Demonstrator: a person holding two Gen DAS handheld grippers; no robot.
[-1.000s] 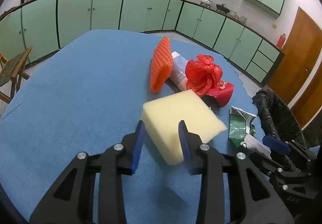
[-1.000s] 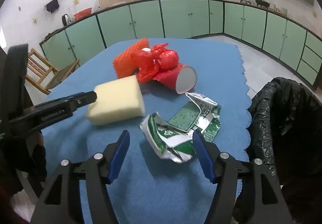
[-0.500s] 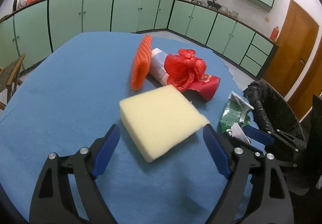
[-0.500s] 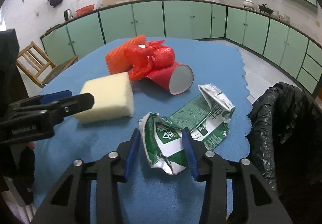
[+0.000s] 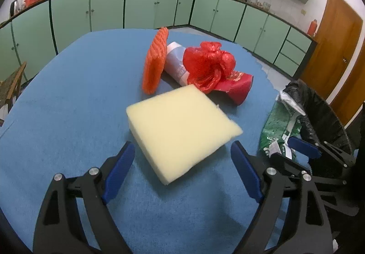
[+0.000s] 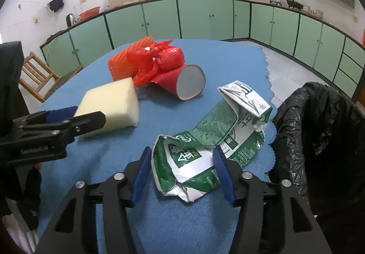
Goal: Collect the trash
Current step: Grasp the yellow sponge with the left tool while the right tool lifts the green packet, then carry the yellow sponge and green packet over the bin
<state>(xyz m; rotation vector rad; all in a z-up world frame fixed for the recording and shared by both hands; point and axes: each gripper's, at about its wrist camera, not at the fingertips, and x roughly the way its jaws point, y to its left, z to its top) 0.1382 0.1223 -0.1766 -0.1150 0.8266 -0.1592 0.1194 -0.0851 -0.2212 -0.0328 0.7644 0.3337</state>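
A round table (image 5: 68,99) covered in blue cloth fills both views, and a bin lined with a black bag (image 6: 319,121) stands at its right edge, just beside the cloth's scalloped border. Nearest the left gripper (image 5: 182,160) lies a pale yellow foam block (image 5: 180,126), flat on the cloth; the gripper's blue-padded jaws are spread wide on either side of the block's near corner, not touching it. The flattened green and white carton (image 6: 205,140) lies at the table's right edge, close against the bin bag; the right gripper (image 6: 182,162) has its blue pads pressed on the two sides of the carton's crumpled near end, gripping it, while the carton's far end stretches away toward the bin. Behind the foam sits a cluster of smaller trash: an orange foam net sleeve (image 5: 155,62) standing on edge, a crumpled red plastic bag (image 5: 207,64) resting on top of a red paper cup (image 6: 184,83) that lies on its side with its open mouth facing the right camera, and a white wrapped roll (image 5: 174,62) wedged between the sleeve and the bag.
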